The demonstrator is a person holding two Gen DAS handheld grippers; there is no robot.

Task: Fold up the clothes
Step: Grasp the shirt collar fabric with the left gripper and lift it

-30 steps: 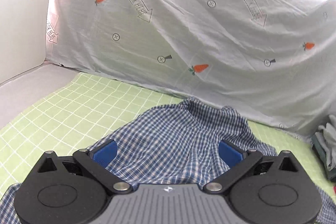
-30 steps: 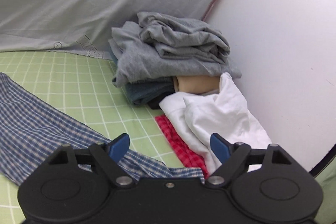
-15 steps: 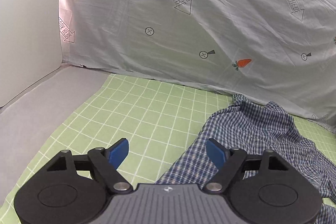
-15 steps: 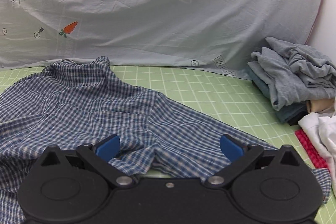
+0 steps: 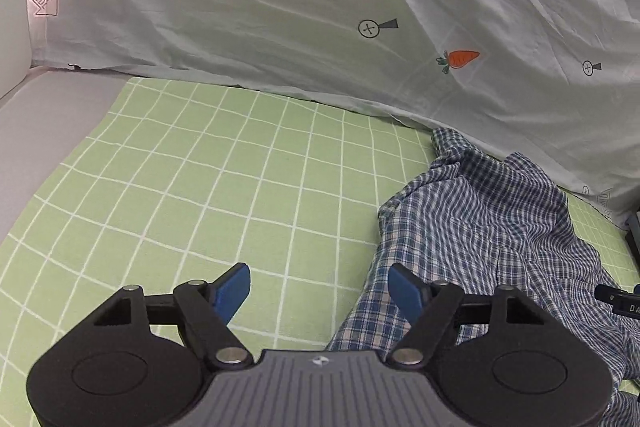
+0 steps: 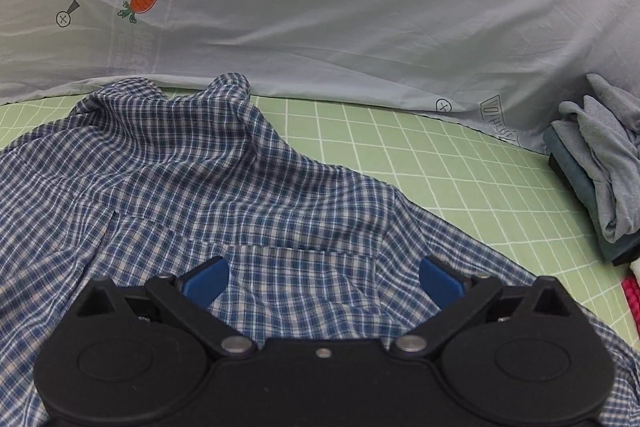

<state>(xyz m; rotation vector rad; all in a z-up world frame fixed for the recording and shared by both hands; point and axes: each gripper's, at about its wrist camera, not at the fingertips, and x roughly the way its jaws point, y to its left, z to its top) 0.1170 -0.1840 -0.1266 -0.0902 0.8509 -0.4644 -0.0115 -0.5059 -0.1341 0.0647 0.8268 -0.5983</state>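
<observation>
Both claws agape: left claw (image 5: 319, 287) off plaid shirt (image 6: 224, 195) edge, right claw (image 6: 323, 277) over it.

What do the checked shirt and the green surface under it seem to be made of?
Checked shirt: thin woven fabric, probably cotton, matte; it lies in soft wrinkles and folds. Green grid sheet: also looks like matte cloth, smooth and flat, though a mat cannot be ruled out.

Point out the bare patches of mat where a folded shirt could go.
Widest bare stretch: green grid mat, between the draped sheet, the grey edge and the plaid shirt. Smaller patch between shirt and grey clothes pile. The pile's corner is crowded.
</observation>
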